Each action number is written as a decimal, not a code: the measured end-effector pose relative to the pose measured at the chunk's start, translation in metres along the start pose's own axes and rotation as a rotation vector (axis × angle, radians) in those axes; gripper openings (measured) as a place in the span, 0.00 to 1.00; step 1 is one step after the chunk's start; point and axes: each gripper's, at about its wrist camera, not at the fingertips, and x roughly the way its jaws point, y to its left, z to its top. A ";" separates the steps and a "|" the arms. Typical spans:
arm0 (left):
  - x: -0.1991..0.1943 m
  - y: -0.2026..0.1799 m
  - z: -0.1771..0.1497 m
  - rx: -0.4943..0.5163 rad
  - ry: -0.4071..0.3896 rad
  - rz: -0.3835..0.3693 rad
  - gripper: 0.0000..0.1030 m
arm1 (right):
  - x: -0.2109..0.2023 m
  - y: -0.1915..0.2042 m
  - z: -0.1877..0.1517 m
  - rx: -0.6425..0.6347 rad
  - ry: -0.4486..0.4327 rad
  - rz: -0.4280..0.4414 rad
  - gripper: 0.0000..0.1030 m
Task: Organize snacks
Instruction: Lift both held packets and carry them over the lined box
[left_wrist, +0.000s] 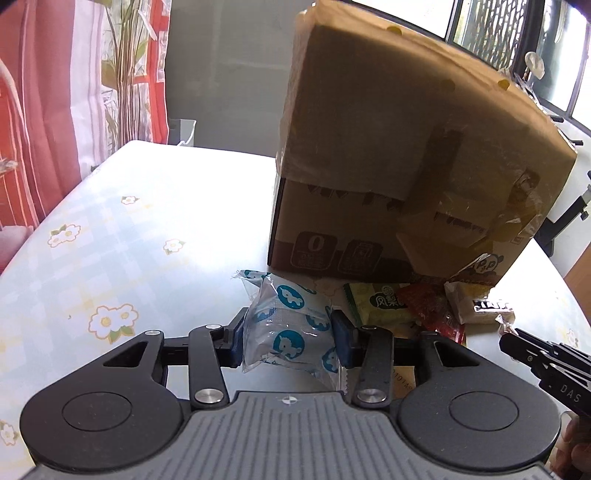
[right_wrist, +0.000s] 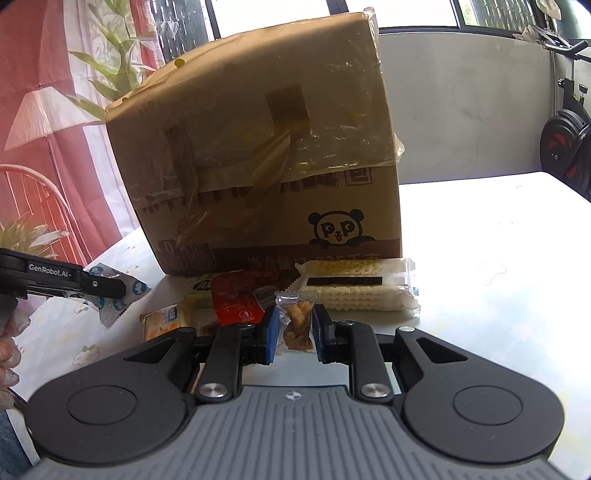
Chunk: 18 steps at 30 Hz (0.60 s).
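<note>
Now my left gripper (left_wrist: 288, 338) clasps the blue-printed packet (left_wrist: 288, 325), its long axis running away from me. My right gripper (right_wrist: 294, 329) pinches the small clear snack bag (right_wrist: 296, 321). The cardboard box (right_wrist: 266, 147) stands straight ahead, beyond both.

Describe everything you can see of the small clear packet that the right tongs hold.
The small clear packet is a see-through plastic wrapper with crimped, zigzag ends, holding brownish-yellow snack pieces. It stands roughly upright between the blue pads of the right tongs, which press on both its sides. It sits before the white wafer pack and beside the red packet, near the cardboard box.
</note>
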 end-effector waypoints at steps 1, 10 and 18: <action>-0.006 0.000 0.002 0.005 -0.010 -0.006 0.47 | -0.001 0.000 0.001 0.004 -0.004 0.000 0.21; -0.057 -0.008 0.044 0.046 -0.133 -0.062 0.47 | -0.026 -0.006 0.034 0.029 -0.102 0.006 0.21; -0.081 -0.048 0.109 0.109 -0.290 -0.134 0.47 | -0.050 0.009 0.108 -0.087 -0.267 0.068 0.21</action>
